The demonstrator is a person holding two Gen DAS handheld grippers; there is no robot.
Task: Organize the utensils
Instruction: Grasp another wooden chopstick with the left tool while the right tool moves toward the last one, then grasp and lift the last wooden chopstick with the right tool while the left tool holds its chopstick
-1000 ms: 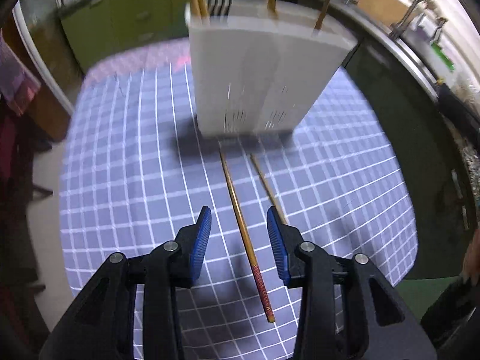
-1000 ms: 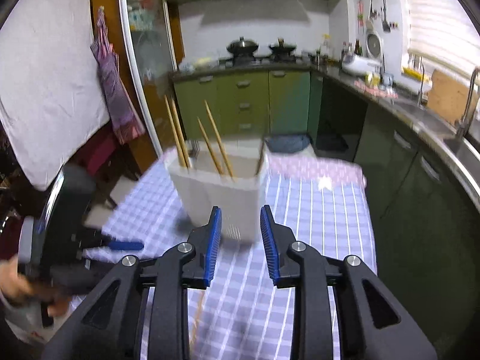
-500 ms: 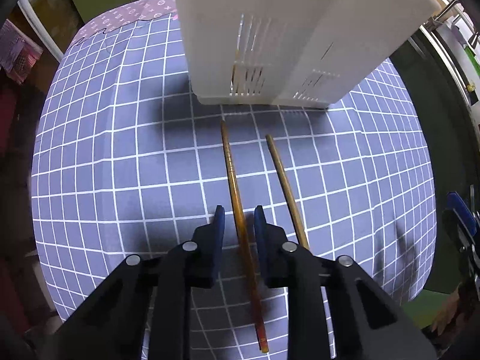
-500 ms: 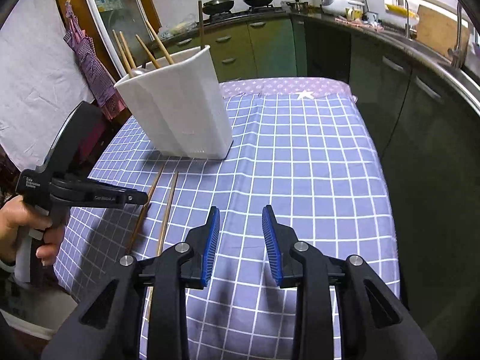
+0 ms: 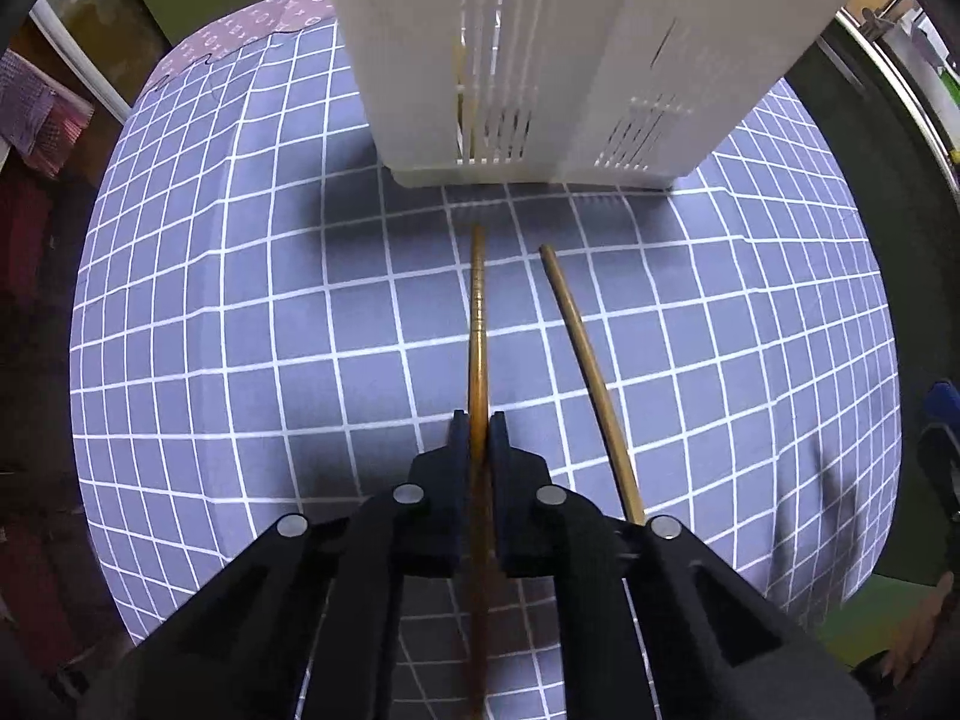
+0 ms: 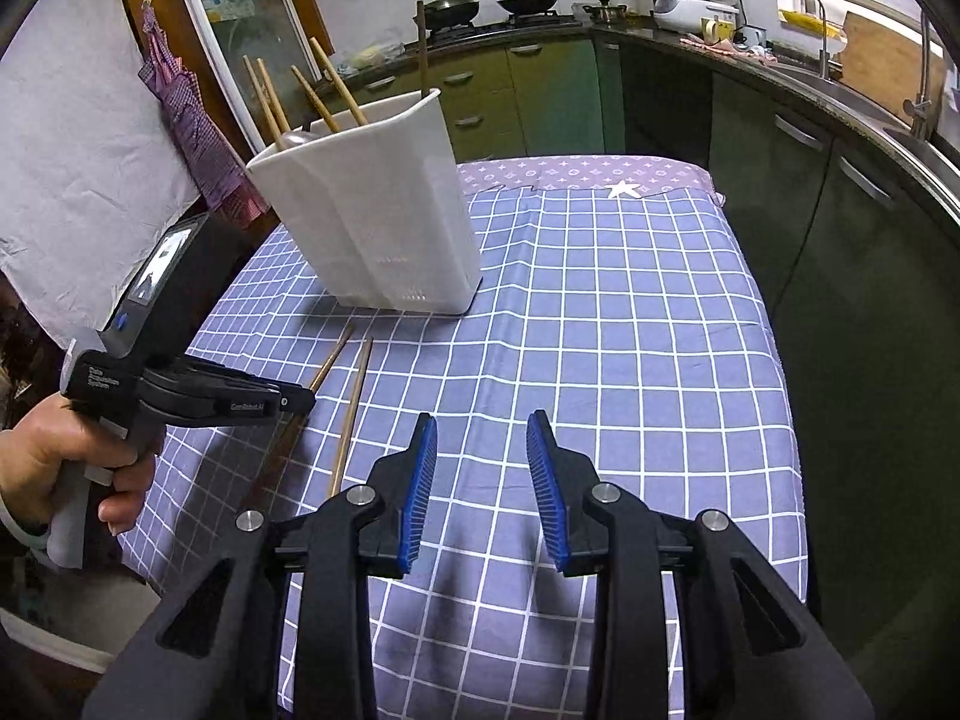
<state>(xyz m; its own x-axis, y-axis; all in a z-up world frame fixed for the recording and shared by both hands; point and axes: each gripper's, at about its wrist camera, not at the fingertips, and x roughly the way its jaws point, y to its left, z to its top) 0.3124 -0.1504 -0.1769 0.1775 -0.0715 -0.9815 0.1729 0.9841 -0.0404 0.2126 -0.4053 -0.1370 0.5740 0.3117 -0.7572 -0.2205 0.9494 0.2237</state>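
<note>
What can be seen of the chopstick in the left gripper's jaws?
The darker chopstick is a thin brown stick, wood or bamboo by its look, with fine ridges near its tapered tip. It lies flat on the checked cloth, tip toward the white holder without reaching it. The left gripper is shut on it partway along its length. A paler chopstick lies beside it, apart.

the left gripper (image 6: 294, 405) body carries small white lettering, "data acquisition system", with a second line too small to read.
</note>
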